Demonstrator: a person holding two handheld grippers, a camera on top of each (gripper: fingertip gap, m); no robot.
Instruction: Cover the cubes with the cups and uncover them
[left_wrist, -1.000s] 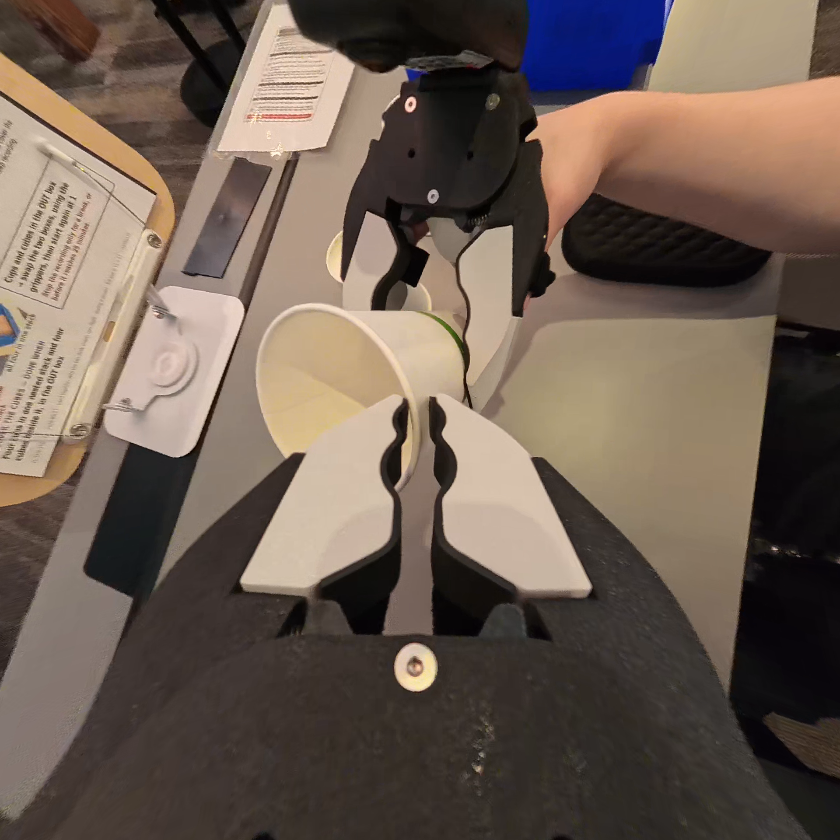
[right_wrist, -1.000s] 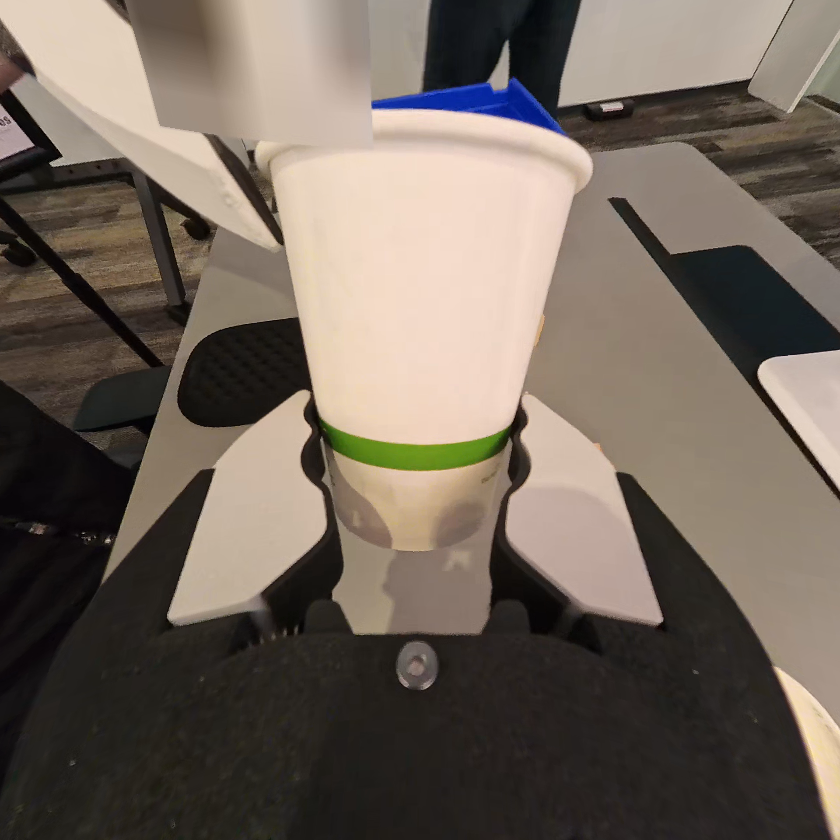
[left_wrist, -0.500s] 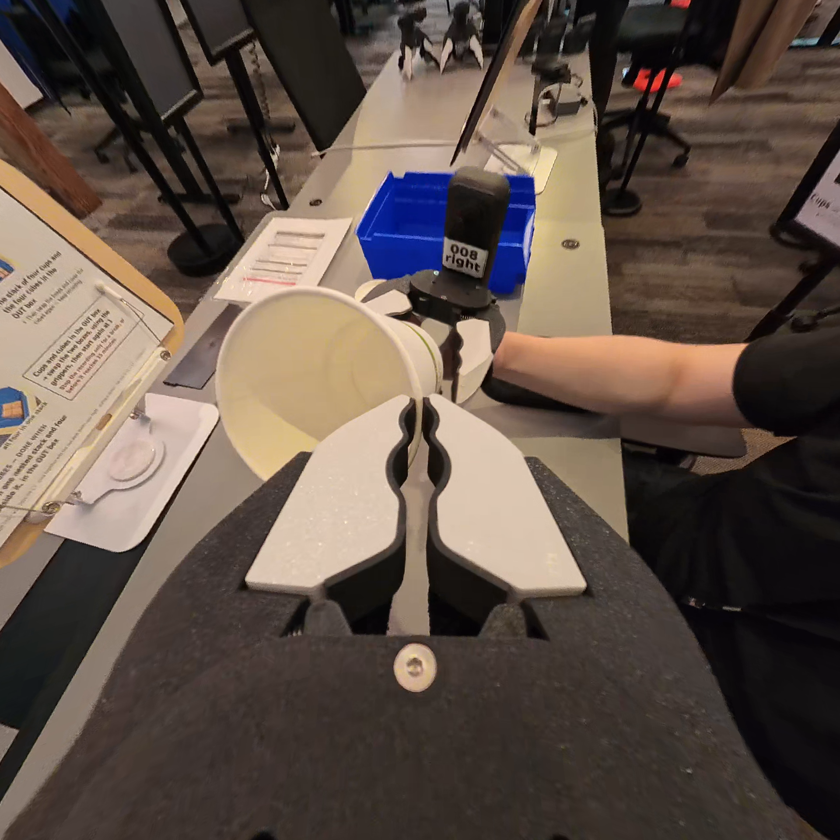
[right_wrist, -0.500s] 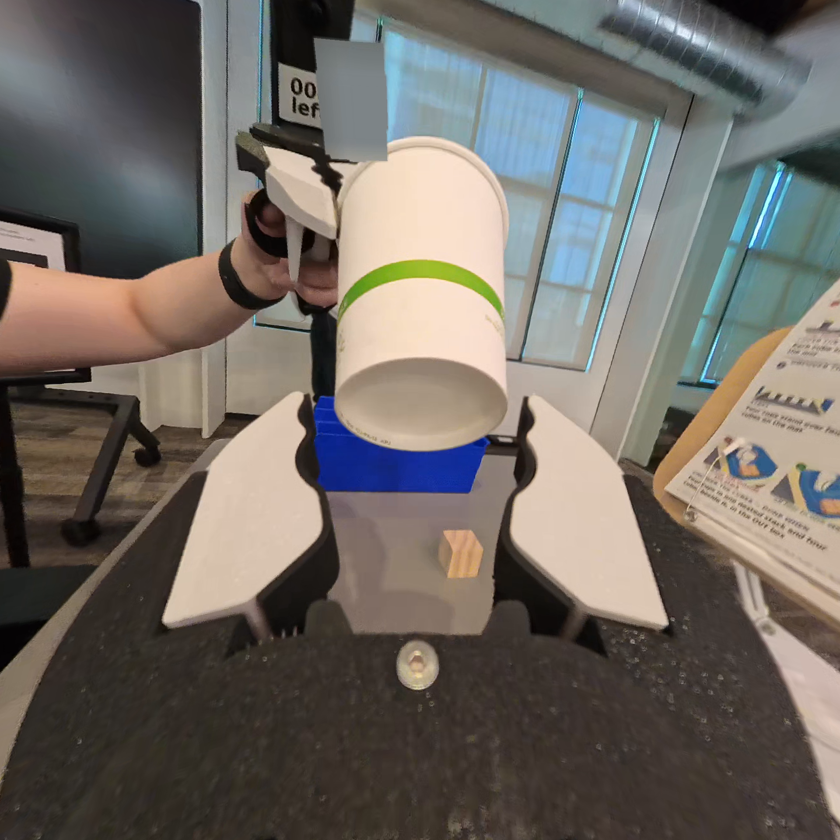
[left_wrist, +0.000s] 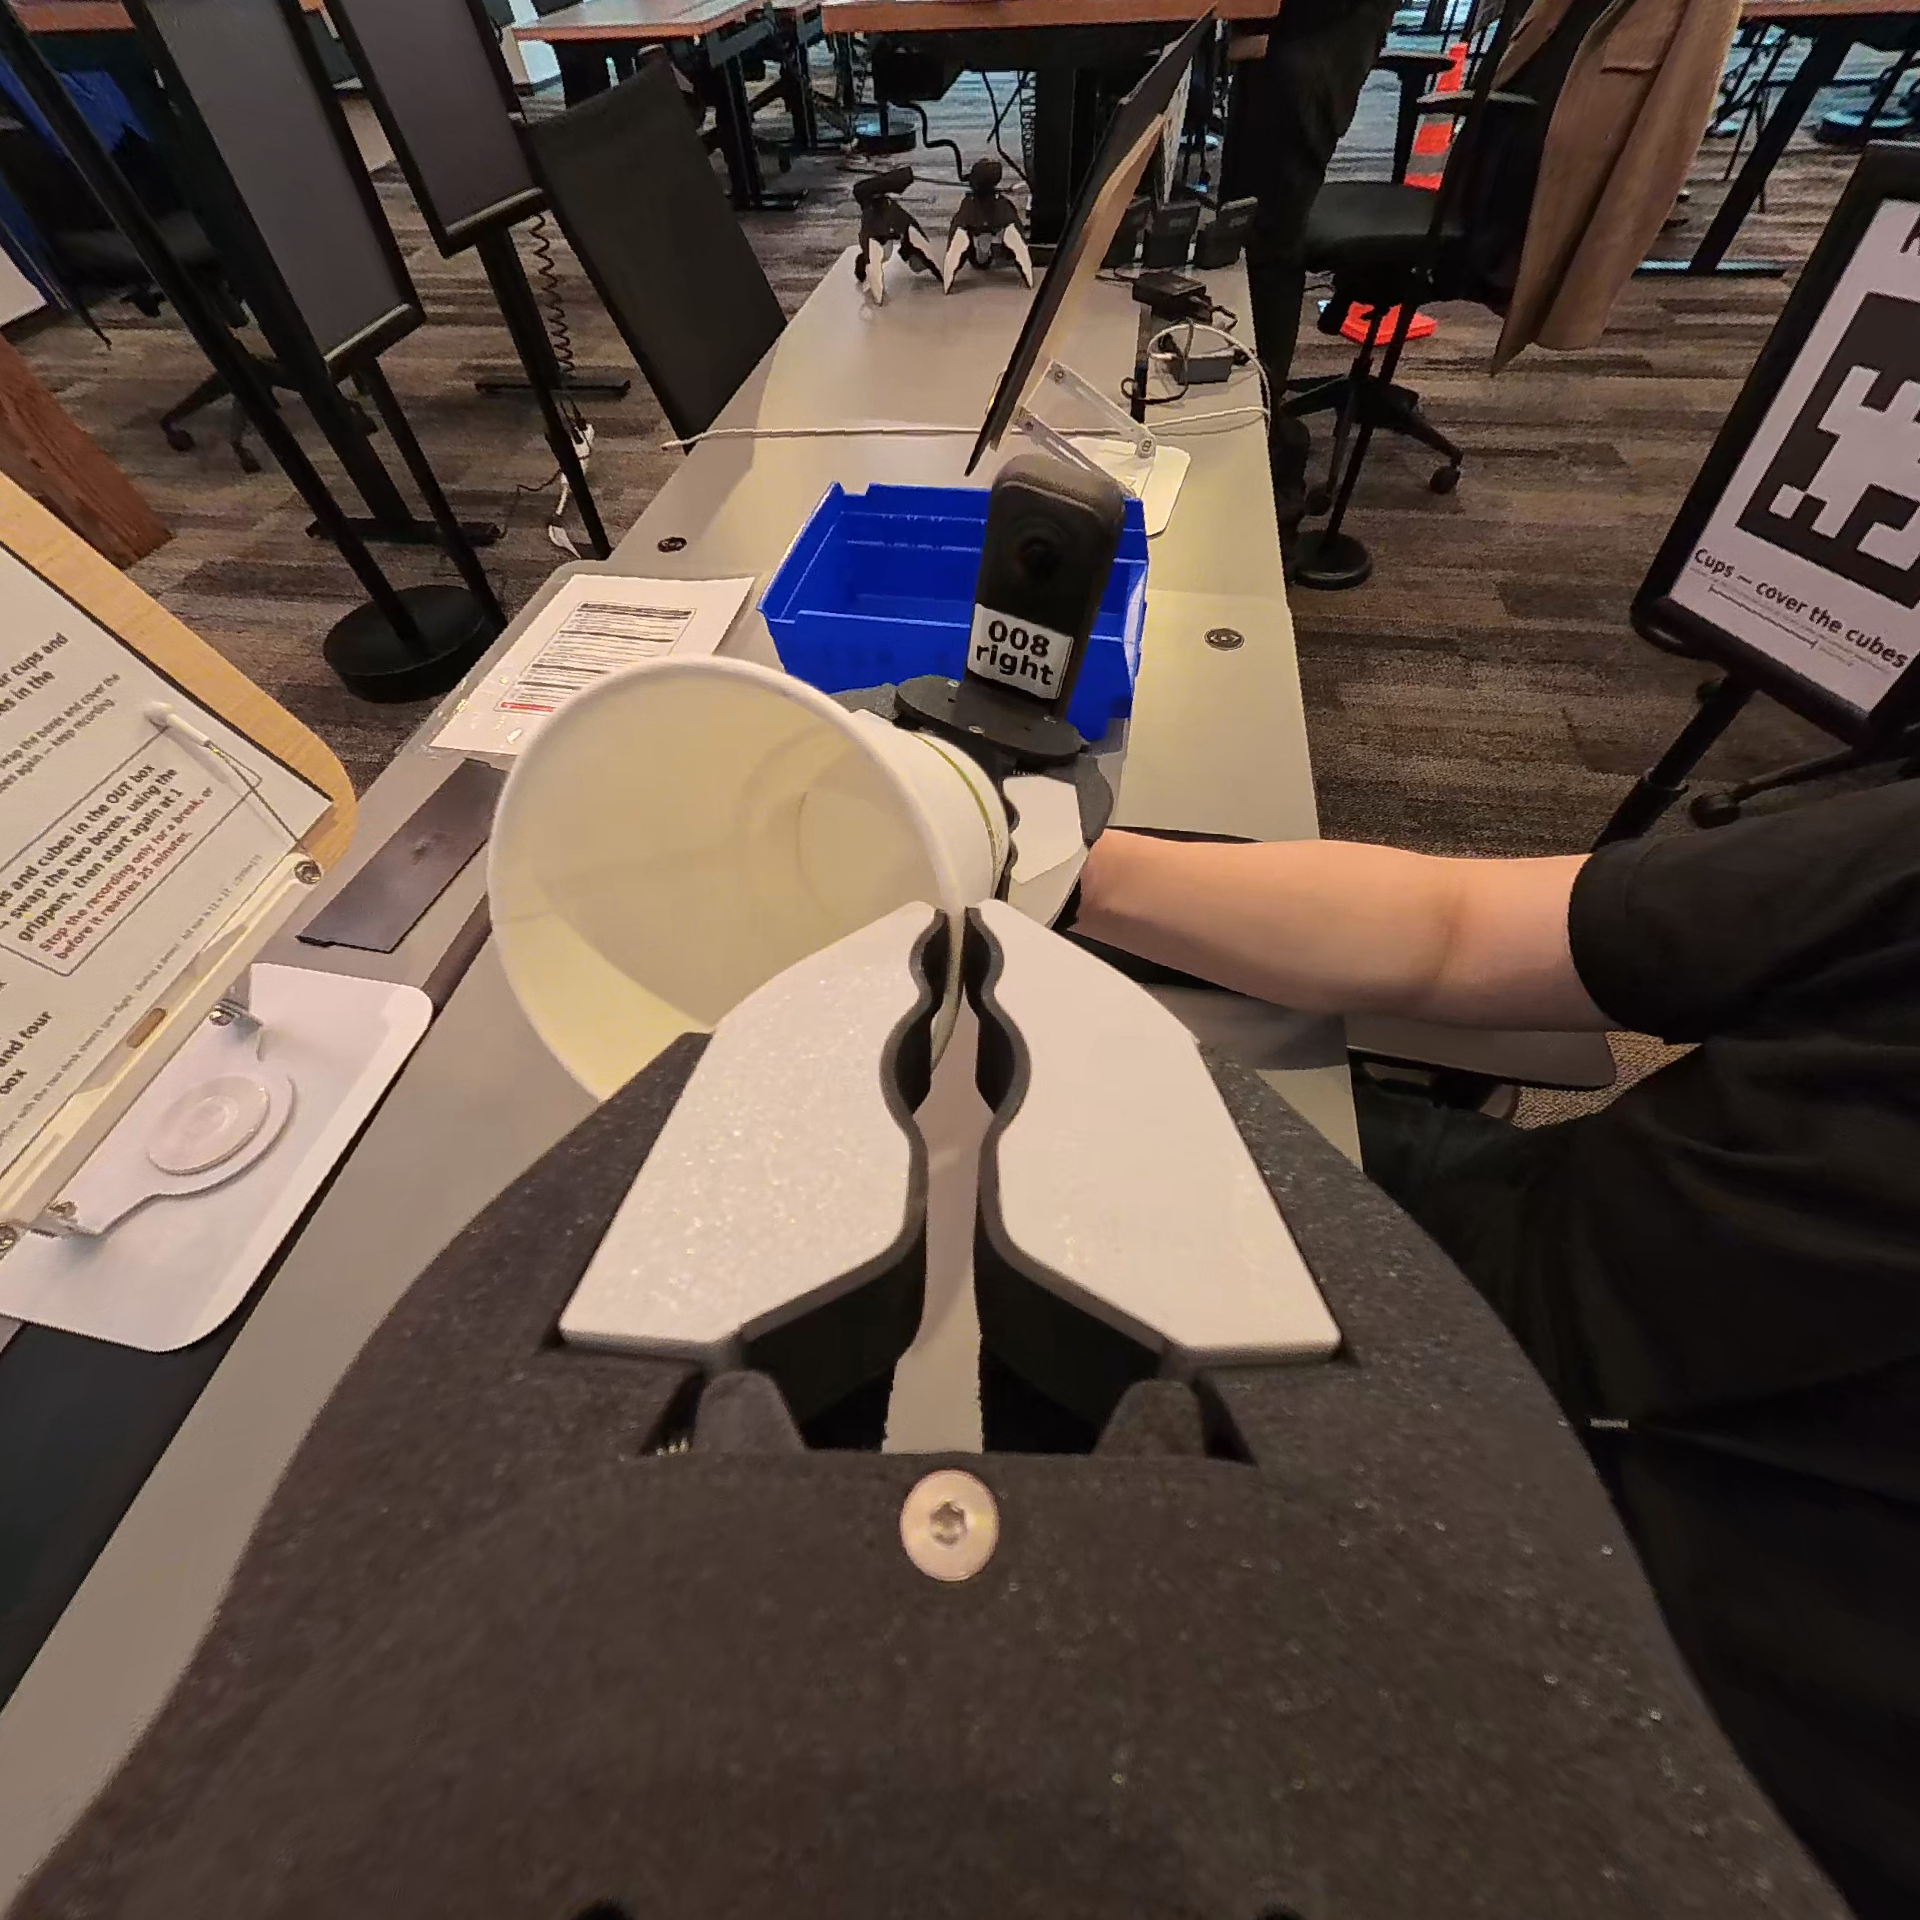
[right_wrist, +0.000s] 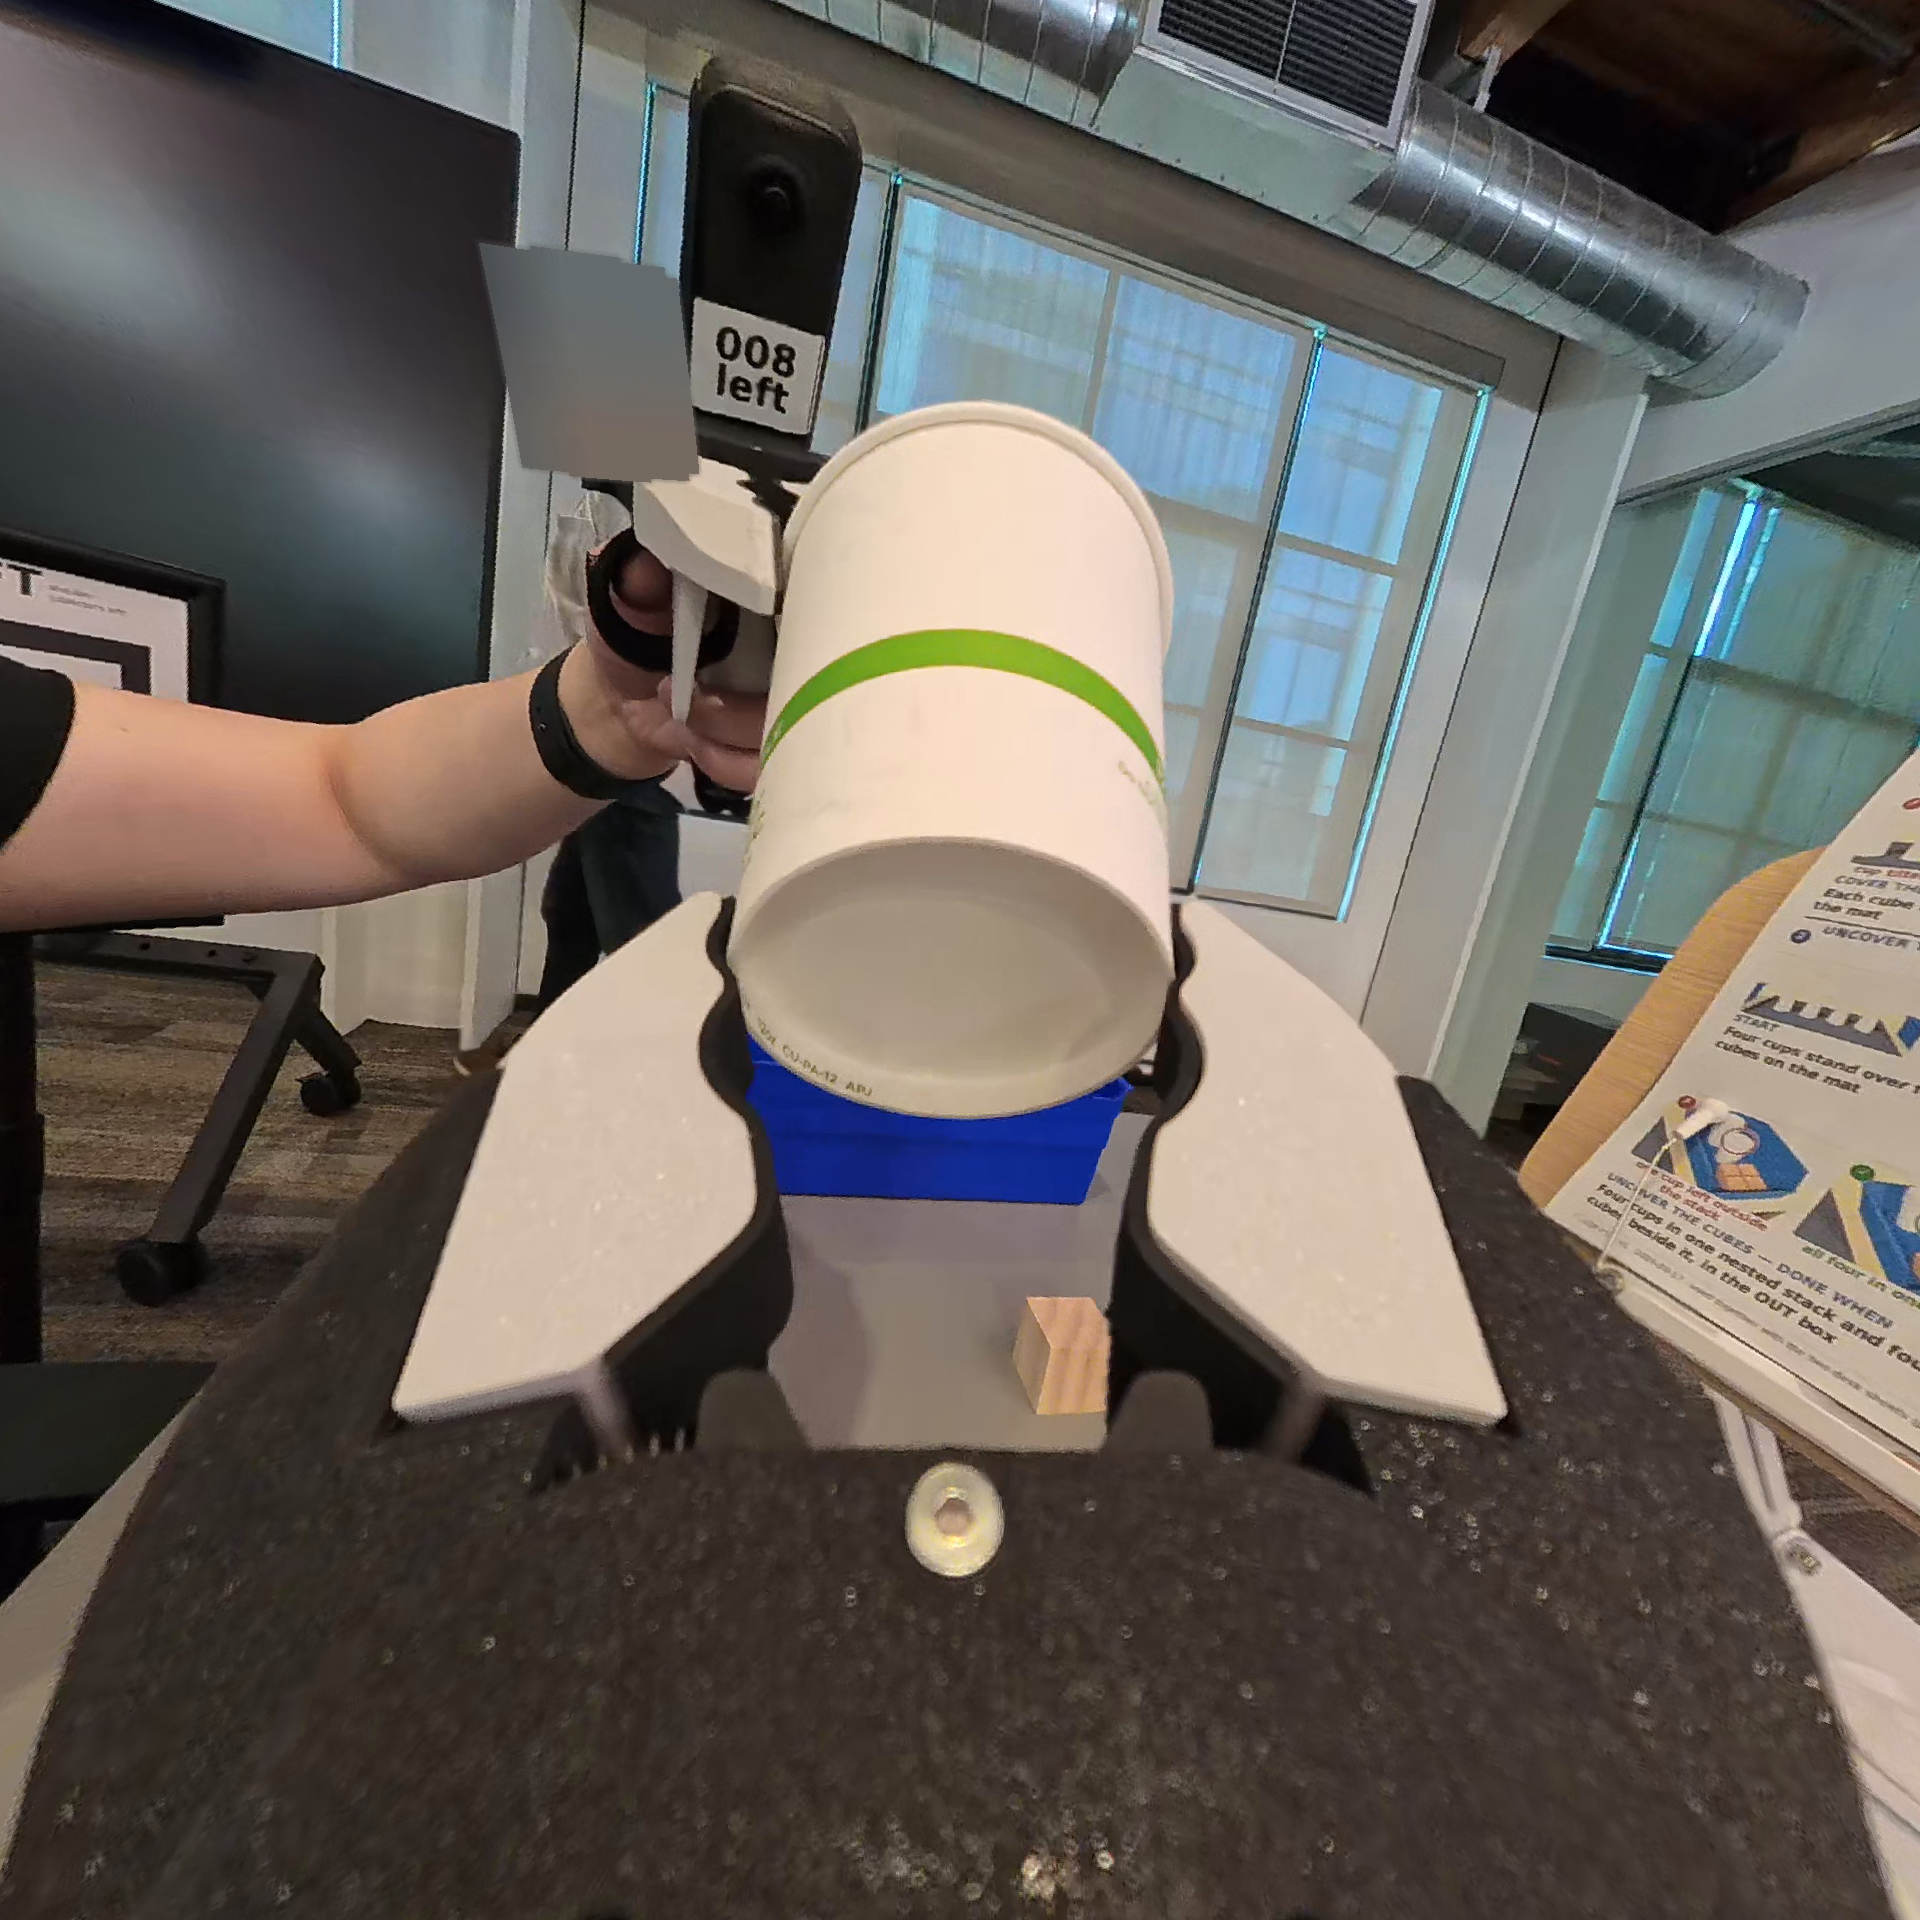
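A white paper cup (left_wrist: 707, 862) with a green band lies on its side in the air, mouth toward the left wrist camera. My left gripper (left_wrist: 958, 920) is shut on its rim. In the right wrist view the cup's (right_wrist: 966, 675) flat base sits between my right gripper's (right_wrist: 951, 935) fingertips, which touch it on both sides. The left gripper (right_wrist: 717, 540) shows at the rim, up left. A wooden cube (right_wrist: 1062, 1356) stands uncovered on the grey table (right_wrist: 935, 1299), below the cup. The right gripper (left_wrist: 1039, 821) shows behind the cup.
A blue bin (left_wrist: 935, 582) stands on the table beyond the cup. An instruction board (left_wrist: 104, 831) on a white stand base (left_wrist: 208, 1143) is at the left edge, with a paper sheet (left_wrist: 613, 655) farther back. A person's forearm (left_wrist: 1351, 925) reaches in from the right.
Both grippers have swung up from facing the table to level, carrying the cup. Half a second ago the cup's base hung loose between the right fingers; now they touch it.
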